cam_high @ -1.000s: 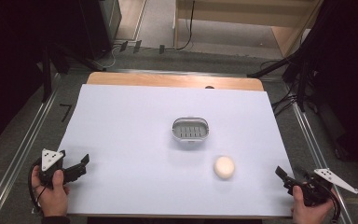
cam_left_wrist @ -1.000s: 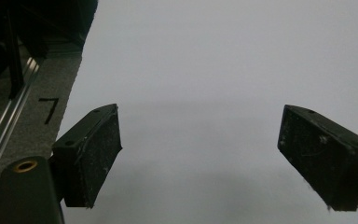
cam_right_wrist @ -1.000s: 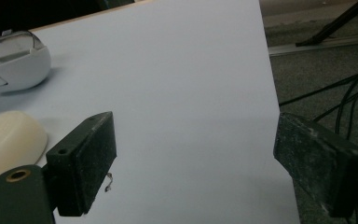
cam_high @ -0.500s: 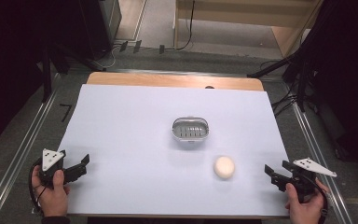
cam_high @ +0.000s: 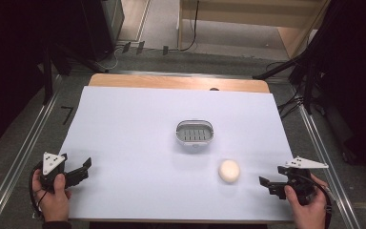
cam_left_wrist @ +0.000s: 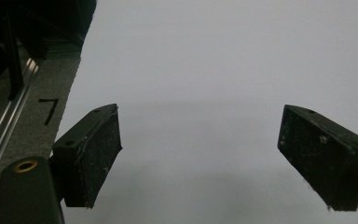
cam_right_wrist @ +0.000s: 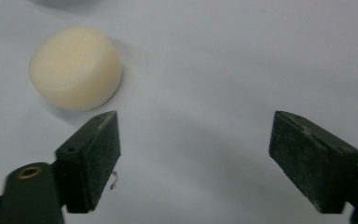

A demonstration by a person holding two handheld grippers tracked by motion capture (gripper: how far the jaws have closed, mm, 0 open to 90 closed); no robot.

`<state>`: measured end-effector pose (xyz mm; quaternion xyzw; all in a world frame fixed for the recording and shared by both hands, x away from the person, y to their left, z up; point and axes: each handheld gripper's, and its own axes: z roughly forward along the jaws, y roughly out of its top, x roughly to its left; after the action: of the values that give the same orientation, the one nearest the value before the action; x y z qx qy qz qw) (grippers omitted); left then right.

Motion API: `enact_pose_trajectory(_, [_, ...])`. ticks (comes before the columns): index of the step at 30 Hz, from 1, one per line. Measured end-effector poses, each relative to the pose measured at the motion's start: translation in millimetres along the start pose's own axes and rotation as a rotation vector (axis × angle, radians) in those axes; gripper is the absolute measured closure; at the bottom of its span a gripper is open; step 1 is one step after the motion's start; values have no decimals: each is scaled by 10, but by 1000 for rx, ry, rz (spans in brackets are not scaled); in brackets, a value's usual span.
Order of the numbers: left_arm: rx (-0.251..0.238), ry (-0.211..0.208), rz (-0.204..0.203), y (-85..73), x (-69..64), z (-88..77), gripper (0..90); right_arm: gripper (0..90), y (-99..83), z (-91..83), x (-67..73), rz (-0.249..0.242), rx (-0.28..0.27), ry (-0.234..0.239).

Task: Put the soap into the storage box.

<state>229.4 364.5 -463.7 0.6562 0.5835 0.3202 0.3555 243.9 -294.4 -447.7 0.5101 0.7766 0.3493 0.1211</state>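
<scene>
Right hand-held gripper (cam_high: 270, 185) moved closer to soap (cam_high: 229, 170), jaws wide; left (cam_high: 79, 171) unmoved, wide.

My left gripper (cam_high: 76, 171) and right gripper (cam_high: 272, 183) are both black, each topped with a grey three-cornered plate and trailing a black cable. Their jaws are flat, rectangular, scuffed blocks; a brass-ringed hole sits beside one.

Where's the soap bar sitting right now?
In the high view the soap bar lies on the white sheet, near and right of the soap dish, just left of the open right gripper.
</scene>
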Motion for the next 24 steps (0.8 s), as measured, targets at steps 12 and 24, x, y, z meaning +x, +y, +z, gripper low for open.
enact_pose_trajectory(12, [-3, -1, 0, -1, -1, -1, 143, 56, 81, 146, 134, -50, 100, 17])
enact_pose_trajectory(24, [-1, -2, 0, -1, 0, -1, 143, 82, 155, 322, 301, -104, 169, 50])
